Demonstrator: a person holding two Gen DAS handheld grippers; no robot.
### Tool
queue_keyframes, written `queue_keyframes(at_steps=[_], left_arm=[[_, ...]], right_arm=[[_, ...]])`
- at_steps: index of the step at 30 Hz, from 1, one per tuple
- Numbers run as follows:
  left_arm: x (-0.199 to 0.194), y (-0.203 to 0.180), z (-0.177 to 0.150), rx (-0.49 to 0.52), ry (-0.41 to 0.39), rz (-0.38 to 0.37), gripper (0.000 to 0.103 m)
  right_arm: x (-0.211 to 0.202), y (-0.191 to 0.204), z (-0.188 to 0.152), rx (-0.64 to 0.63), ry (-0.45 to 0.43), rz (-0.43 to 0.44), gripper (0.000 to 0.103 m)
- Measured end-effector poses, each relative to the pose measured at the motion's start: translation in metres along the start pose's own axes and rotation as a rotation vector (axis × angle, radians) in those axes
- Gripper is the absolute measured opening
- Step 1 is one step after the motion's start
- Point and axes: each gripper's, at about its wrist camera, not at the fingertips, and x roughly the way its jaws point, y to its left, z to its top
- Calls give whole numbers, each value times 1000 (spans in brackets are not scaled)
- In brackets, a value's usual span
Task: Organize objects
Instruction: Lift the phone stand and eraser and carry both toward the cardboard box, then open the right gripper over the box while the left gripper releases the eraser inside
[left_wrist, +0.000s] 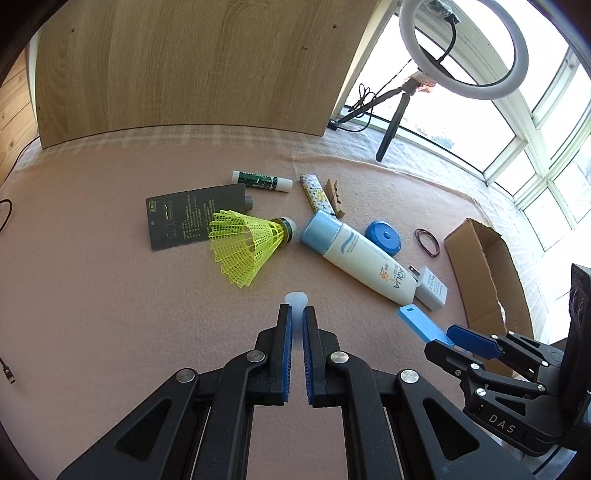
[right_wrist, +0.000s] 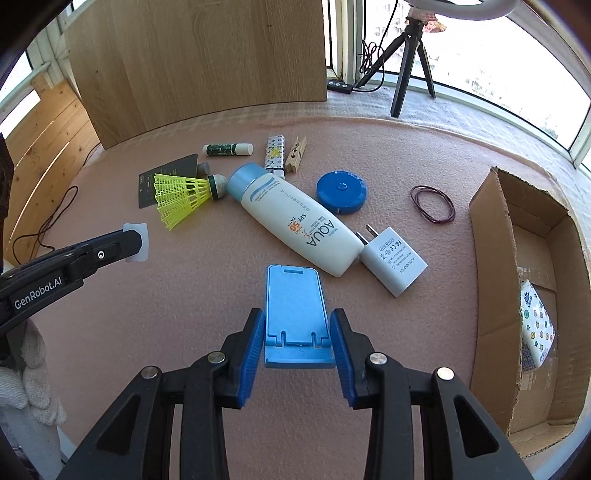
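phone stand (right_wrist: 295, 314) clamped in right gripper (right_wrist: 297, 343); left gripper (left_wrist: 296, 314) pinches translucent piece (left_wrist: 296, 298)

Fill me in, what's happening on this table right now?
A person is tidying loose items with two handheld grippers. The left gripper is shut on a small translucent white piece; the right gripper clamps a blue phone stand. On the pink cloth remain a sunscreen bottle, yellow shuttlecock, white charger, blue tape measure and rubber bands. The cardboard box at right holds one patterned packet.
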Motion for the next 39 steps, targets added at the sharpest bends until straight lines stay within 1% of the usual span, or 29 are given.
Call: queue_keyframes(at_steps=[4, 9, 16, 22, 25, 31, 39], left_arm=[[1, -27, 2, 35, -2, -34, 5], [5, -69, 8, 87, -7, -88, 5], [14, -138, 19, 166, -12, -162, 5], [28, -195, 27, 234, -10, -204, 5], [36, -221, 30, 258, -4, -224, 5], [60, -268, 35, 315, 9, -239, 5], [94, -316, 41, 345, 30, -249, 5]], right_arm=[[-18, -12, -1, 10, -43, -11, 33], [-46, -38, -5, 49, -87, -22, 33], [-80, -89, -20, 120, -131, -72, 33], [-100, -132, -35, 175, -153, -128, 33], [-106, -152, -42, 203, -160, -147, 33], [-108, -187, -52, 243, -154, -173, 33], [-99, -218, -60, 274, -140, -179, 33]])
